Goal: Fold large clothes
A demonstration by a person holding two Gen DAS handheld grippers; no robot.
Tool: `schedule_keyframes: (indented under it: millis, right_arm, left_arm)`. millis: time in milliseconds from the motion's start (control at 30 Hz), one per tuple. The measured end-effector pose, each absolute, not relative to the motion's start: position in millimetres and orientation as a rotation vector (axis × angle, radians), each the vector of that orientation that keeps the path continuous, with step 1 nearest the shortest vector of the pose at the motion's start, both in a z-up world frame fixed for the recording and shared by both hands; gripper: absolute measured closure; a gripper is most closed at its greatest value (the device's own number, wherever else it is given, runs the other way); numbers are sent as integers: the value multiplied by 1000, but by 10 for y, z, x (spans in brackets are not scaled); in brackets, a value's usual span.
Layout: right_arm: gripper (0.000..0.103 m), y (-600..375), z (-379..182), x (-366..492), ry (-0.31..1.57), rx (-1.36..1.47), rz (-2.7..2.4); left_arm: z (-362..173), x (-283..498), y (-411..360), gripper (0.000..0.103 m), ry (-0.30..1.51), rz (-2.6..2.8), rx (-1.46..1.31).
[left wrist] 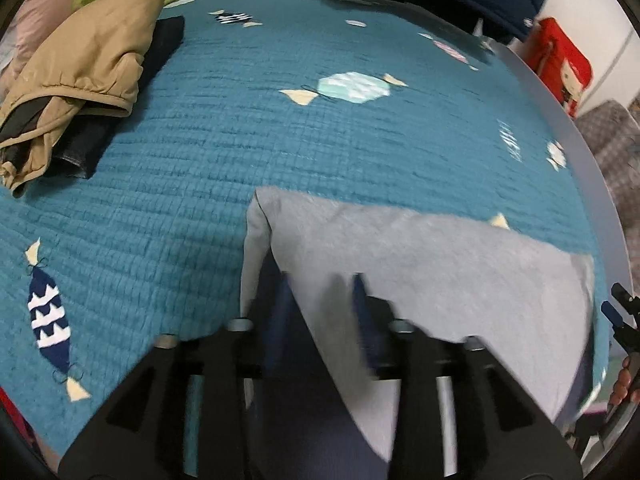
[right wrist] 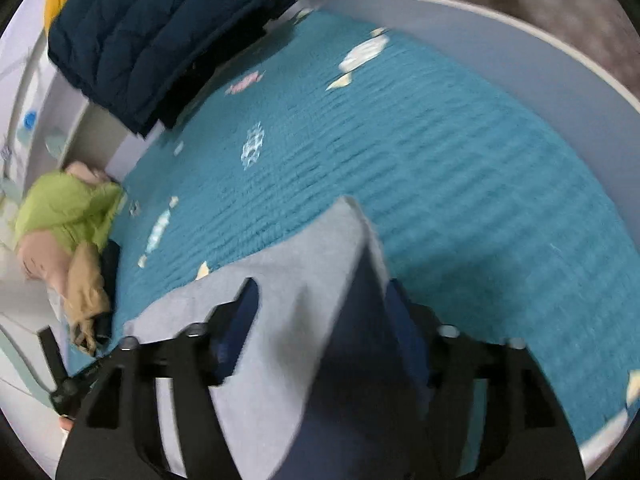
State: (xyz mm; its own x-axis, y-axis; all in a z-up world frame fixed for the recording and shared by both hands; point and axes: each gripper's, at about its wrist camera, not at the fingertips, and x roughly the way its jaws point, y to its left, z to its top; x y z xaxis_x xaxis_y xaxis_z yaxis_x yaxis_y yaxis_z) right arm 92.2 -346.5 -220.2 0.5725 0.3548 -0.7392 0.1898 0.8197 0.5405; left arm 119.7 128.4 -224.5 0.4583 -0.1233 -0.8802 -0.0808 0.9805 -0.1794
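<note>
Straddling the grey garment (left wrist: 420, 264), the left tongs (left wrist: 320, 304) stand apart with cloth between the fingers but not pinched; the right tongs (right wrist: 320, 304) stand wider, a raised grey fold between them, likewise unclamped. The garment lies at the near edge of the bed's teal quilt (left wrist: 280, 140). To fold well, I judge each corner needs a firm pinch before lifting. The quilt's middle is open; the tan jacket (left wrist: 80, 72) crowds the far left, the navy jacket (right wrist: 152, 36) the far edge.

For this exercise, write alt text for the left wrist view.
A grey garment lies between the open fingers of the left gripper over a teal quilted bedspread. A tan jacket lies folded far left.
</note>
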Motion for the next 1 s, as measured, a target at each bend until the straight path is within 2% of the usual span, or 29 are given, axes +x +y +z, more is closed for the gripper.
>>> schedule_keyframes:
  millis: [67,167,267,400,467,600,700,800,867,933,1000]
  right_arm:
    - [30,-3524,-2263,766,1005,687,143]
    - [25,-3597,-2431,512,1058,740,129]
    - [25,-3635,-2644,303,1108,843,183]
    - [24,-3747,-2771,138,1016,1029,269]
    - [23,-3736,-2882,96,1032,1210,363]
    - [25,-3673,-2862,69,1032,1184,349]
    - [24,-3602,-2968,80,1030,1366,460]
    - [29,-3660,-3002,110,1034,1374,389]
    - [26,-3671,-2989,127,1020,1382,359]
    - [29,-3631,-2911,184,1002,1327,350]
    - [49,-3572,-2847,218,987,1255,309]
  left_arm:
    - [-2198,1085,1245,55,1102,-58,-179]
    - [-2163,891,1171,41,1117,-101,-143]
    - [-2190,746,1134,41,1135,-112,-121]
    - [-2284,590,1095,41,1153,-109,-112]
    - [-2338,570,1075,41,1165,-98,-89]
    - [-2321,564,1101,41,1154,-94,-116]
    - [-2316,548,1115,41,1150,-89,-133]
    - [-2323,539,1102,41,1146,-86,-132]
    - [-2326,534,1099,41,1143,-84,-140]
    - [-2326,543,1085,41,1144,-82,-147]
    - [-2314,556,1057,41,1144,-85,-136]
